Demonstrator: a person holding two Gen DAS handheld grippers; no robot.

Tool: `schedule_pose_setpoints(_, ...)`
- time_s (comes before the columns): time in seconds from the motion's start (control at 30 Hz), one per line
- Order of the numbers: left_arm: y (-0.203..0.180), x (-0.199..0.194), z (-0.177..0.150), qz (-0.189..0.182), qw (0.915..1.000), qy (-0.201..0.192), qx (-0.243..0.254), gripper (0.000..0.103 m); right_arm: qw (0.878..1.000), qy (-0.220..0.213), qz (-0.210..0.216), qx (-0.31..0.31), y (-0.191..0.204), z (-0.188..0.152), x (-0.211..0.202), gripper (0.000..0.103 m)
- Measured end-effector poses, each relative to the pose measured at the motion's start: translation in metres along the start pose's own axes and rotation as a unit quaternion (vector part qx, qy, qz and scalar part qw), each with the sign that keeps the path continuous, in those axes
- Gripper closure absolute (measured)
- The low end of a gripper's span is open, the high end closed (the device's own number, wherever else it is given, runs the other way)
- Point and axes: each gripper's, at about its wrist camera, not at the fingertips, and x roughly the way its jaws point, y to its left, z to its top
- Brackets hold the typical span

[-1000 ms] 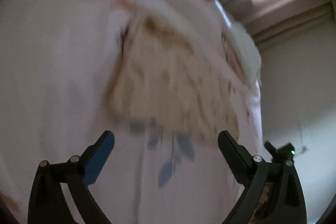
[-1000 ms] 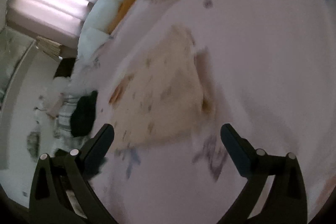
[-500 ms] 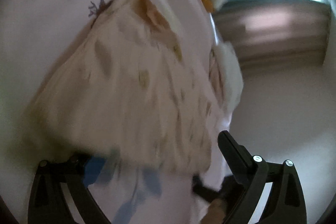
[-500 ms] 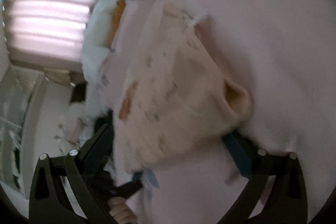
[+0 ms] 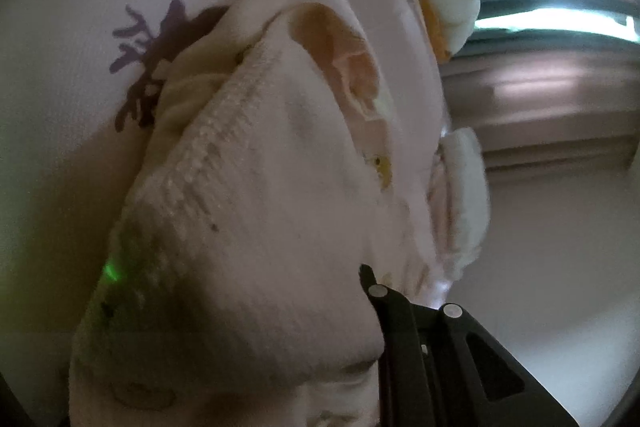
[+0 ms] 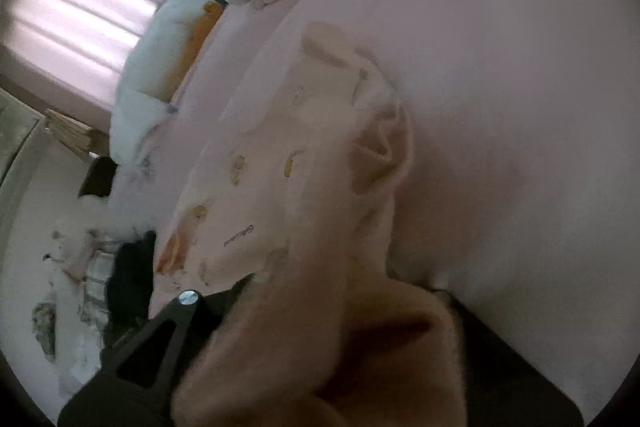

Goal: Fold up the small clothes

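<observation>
Currently the small cream garment [image 5: 260,227] lies on the pink printed bed sheet [image 5: 60,67] and fills the lower centre of both wrist views, bunched up against each camera. In the left wrist view the left gripper [image 5: 360,307] shows only one black finger [image 5: 404,347] at the garment's right edge; the other finger is buried under the fabric, so whether the jaws are closed on the cloth cannot be told. A ribbed hem runs diagonally across the garment, and an open cuff or leg hole [image 5: 340,55] stands raised at the far end. In the right wrist view the right gripper [image 6: 320,327] is likewise wrapped in cloth: one finger [image 6: 168,331] shows at the left, fabric is draped over the middle, and the state of its jaws cannot be told. Bare sheet extends to the right of the garment [image 6: 280,187] in that view. White pillows [image 6: 160,59] lie at the far edge of the bed, below a pink curtain [image 6: 72,7].
</observation>
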Motion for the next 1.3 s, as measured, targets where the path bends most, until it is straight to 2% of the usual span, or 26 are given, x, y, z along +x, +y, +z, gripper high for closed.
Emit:
schedule_pose_setpoints(0.1,-0.015,-0.013,-0.006,0.055,0.9972,-0.015,0.047,0.091,1.000,0.014,0.011,0.016,-0.002,0.005,-0.004,0.095)
schedule_pose_setpoints(0.17,-0.025,-0.032,-0.014,0.073,0.9948,-0.014,0.070,0.093,0.999,0.026,0.033,0.032,-0.004,0.005,-0.014,0.094)
schedule_pose_setpoints(0.23,-0.027,-0.049,-0.024,0.055,0.9949,-0.001,0.085,0.095,0.997,0.030,0.057,0.052,-0.008,0.001,-0.026,0.094)
schedule_pose_setpoints(0.27,-0.024,-0.063,-0.035,0.028,0.9958,0.011,0.087,0.095,0.997,0.033,0.058,0.050,-0.009,-0.005,-0.036,0.094)
schedule_pose_setpoints(0.3,-0.023,-0.071,-0.041,0.022,0.9959,0.013,0.087,0.095,0.997,0.035,0.051,0.040,-0.006,-0.012,-0.043,0.094)
schedule_pose_setpoints(0.43,-0.008,-0.121,-0.088,0.034,0.9924,0.020,0.116,0.095,0.996,0.059,0.067,0.003,-0.006,-0.057,-0.090,0.093)
schedule_pose_setpoints(0.53,0.030,-0.146,-0.122,0.055,0.9935,0.048,0.088,0.094,0.995,0.098,0.011,-0.024,-0.018,-0.104,-0.121,0.092)
schedule_pose_setpoints(0.57,0.048,-0.154,-0.131,0.036,0.9961,0.047,0.065,0.091,0.995,0.099,0.014,-0.024,-0.023,-0.117,-0.127,0.093)
schedule_pose_setpoints(0.63,0.063,-0.166,-0.134,0.001,0.9979,0.043,0.048,0.089,0.995,0.088,0.023,-0.037,-0.032,-0.135,-0.145,0.095)
schedule_pose_setpoints(0.67,0.069,-0.171,-0.134,-0.004,0.9983,0.048,0.034,0.089,0.995,0.088,0.021,-0.043,-0.031,-0.138,-0.148,0.095)
schedule_pose_setpoints(0.77,0.068,-0.182,-0.133,0.020,0.9982,0.052,0.020,0.089,0.996,0.080,0.006,-0.035,-0.031,-0.145,-0.160,0.094)
schedule_pose_setpoints(0.9,0.063,-0.198,-0.134,0.061,0.9942,0.051,0.072,0.086,0.997,0.065,-0.022,-0.030,-0.035,-0.149,-0.174,0.095)
schedule_pose_setpoints(1.07,0.080,-0.228,-0.139,0.063,0.9941,0.033,0.082,0.085,0.997,0.054,-0.046,-0.034,-0.042,-0.154,-0.190,0.096)
schedule_pose_setpoints(1.17,0.096,-0.249,-0.146,0.068,0.9935,0.022,0.089,0.089,0.995,0.045,-0.067,-0.051,-0.043,-0.159,-0.199,0.096)
schedule_pose_setpoints(1.3,0.093,-0.259,-0.142,0.090,0.9898,0.014,0.109,0.089,0.997,0.045,-0.059,-0.031,-0.054,-0.158,-0.205,0.096)
